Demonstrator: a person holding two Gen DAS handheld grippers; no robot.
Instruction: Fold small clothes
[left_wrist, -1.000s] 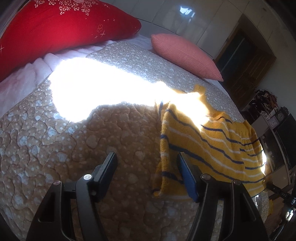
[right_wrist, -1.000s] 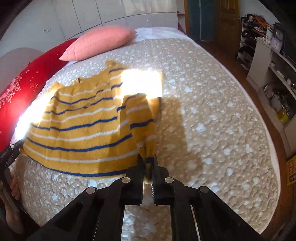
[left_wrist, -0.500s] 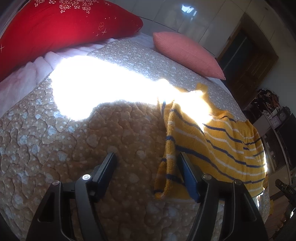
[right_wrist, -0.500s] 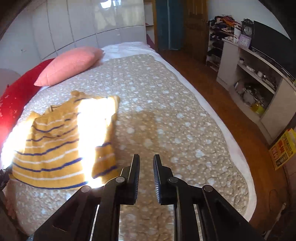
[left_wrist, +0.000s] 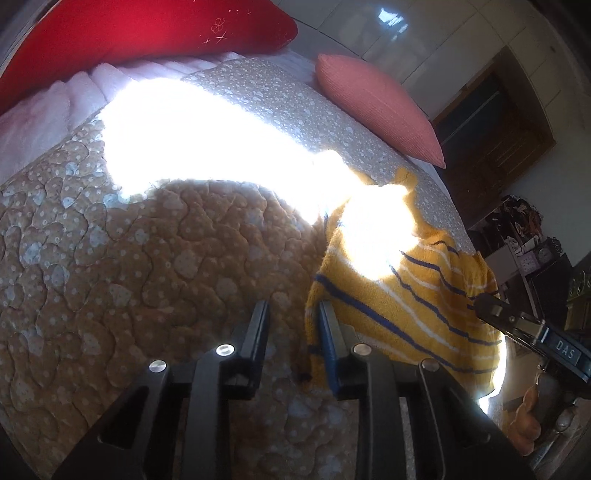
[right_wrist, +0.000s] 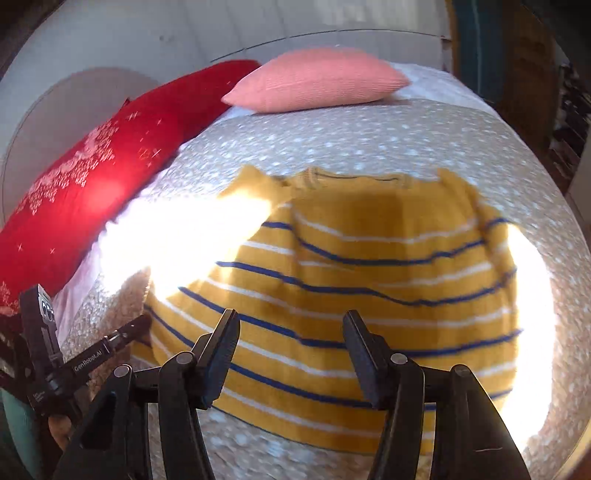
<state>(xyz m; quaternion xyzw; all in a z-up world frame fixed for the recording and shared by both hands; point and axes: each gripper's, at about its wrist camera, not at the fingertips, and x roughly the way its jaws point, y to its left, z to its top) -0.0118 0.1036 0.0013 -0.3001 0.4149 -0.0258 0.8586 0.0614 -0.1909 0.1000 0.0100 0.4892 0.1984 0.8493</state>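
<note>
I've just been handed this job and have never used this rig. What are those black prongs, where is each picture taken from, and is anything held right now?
No robot arm here: a person holds one two-finger gripper in each hand, each with a fisheye camera looking along its fingers. The black prongs are those fingers. The left wrist view shows the left gripper closing at the edge of the yellow striped sweater; its fabric lies between the fingers, not yet pressed. The right wrist view shows the right gripper opening above the sweater, holding nothing. The sweater lies on the quilted bedspread, beyond it a pink pillow and red pillow.

Quilted bedspread (left_wrist: 110, 277), red pillow (right_wrist: 92, 177), pink cushion (right_wrist: 317, 79).
</note>
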